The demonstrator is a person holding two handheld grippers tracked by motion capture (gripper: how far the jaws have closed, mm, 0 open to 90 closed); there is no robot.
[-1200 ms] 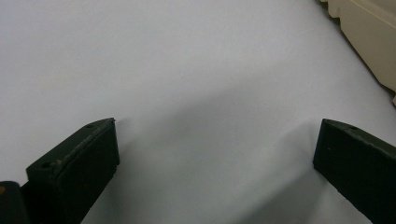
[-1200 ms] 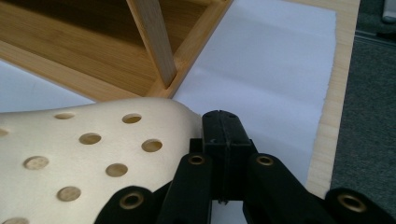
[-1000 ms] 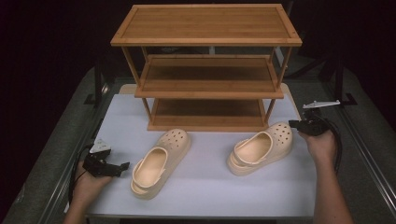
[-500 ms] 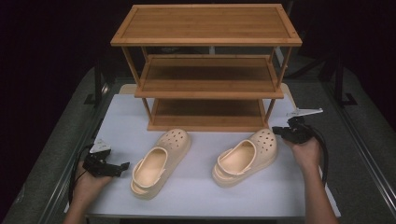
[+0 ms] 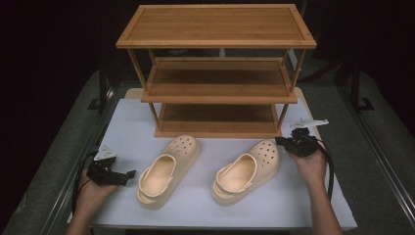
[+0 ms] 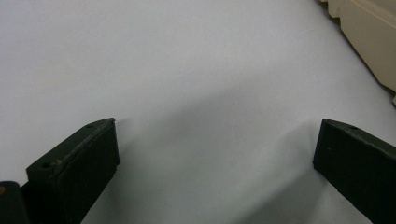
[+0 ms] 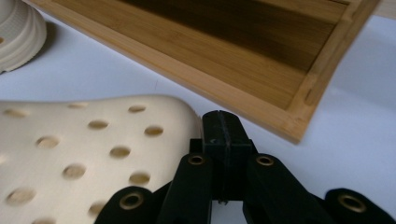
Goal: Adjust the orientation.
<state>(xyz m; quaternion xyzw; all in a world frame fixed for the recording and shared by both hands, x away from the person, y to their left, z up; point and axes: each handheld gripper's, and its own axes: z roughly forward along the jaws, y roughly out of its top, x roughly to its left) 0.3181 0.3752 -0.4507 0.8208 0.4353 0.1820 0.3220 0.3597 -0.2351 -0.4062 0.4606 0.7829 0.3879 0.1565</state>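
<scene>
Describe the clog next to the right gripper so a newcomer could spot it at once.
Start at the bamboo shelf rack on the white mat. Two cream clogs lie in front of it; take the right clog. Unlike the left clog, its holed toe sits right beside the shut right gripper.

A three-tier bamboo rack (image 5: 218, 73) stood at the back of the white table (image 5: 127, 122), its shelves bare.
</scene>
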